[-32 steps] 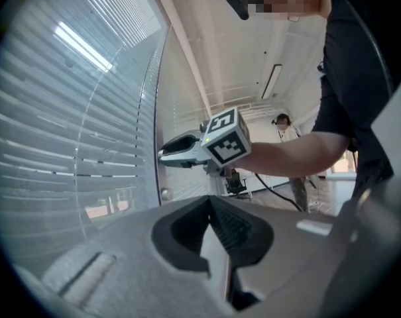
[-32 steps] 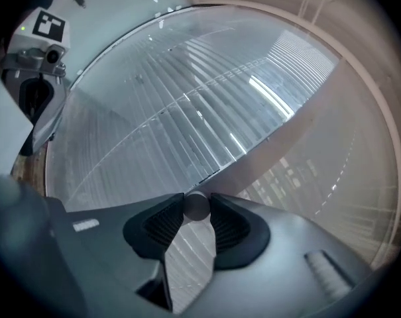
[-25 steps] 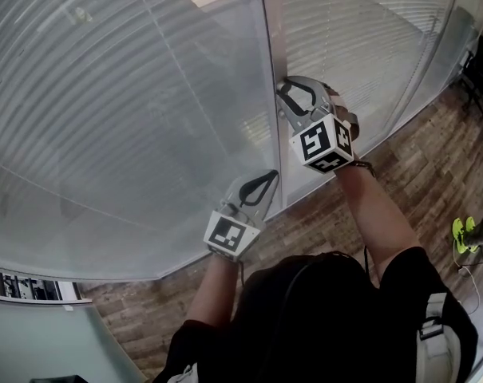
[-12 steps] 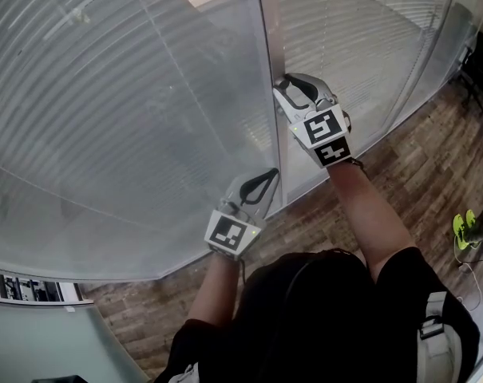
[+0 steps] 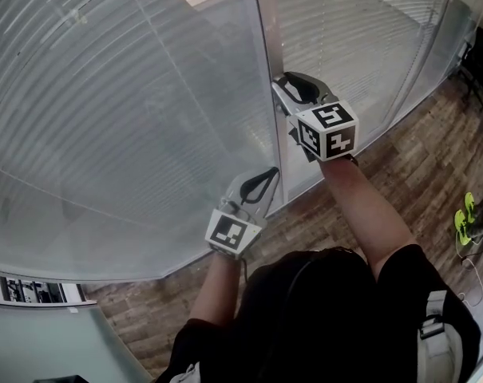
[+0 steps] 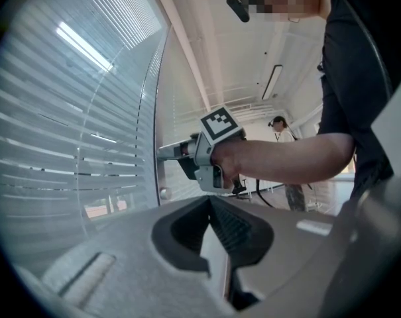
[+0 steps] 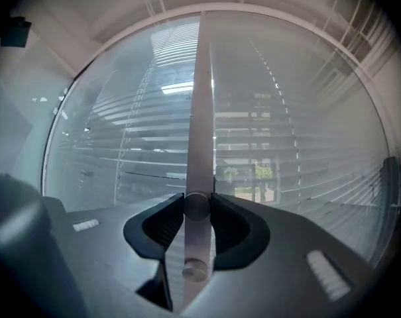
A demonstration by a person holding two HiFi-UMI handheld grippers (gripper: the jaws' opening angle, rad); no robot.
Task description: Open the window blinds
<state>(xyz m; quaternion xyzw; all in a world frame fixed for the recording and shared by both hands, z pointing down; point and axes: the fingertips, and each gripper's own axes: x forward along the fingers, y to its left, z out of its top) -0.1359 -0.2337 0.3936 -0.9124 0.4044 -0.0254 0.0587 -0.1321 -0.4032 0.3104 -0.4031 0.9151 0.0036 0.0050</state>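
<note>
The window blinds (image 5: 105,94) hang behind curved glass panes, their thin horizontal slats filling the panes on both sides of an upright metal post (image 5: 267,70). In the right gripper view the slats right of the post are tilted enough to show strips of green and a building outside. Those on the left look more nearly closed, though glare on the glass makes that hard to judge.

The right hand-held gripper (image 5: 283,82) points level at the post and is clenched on a small round knob (image 7: 197,206) that stands out from it, one dark pad pressing on each side. A second knob (image 7: 195,269) sits just below the first on the same post, untouched. The marker cube (image 5: 327,130) on this gripper shows two faces toward the head camera.

The left hand-held gripper (image 5: 271,174) is held lower down, just beside the post, and also points level. Its jaws are pressed together with nothing between them.

A wood-plank floor (image 5: 417,150) runs along the foot of the glass. In the left gripper view another person (image 6: 283,128) stands well back in the room.
</note>
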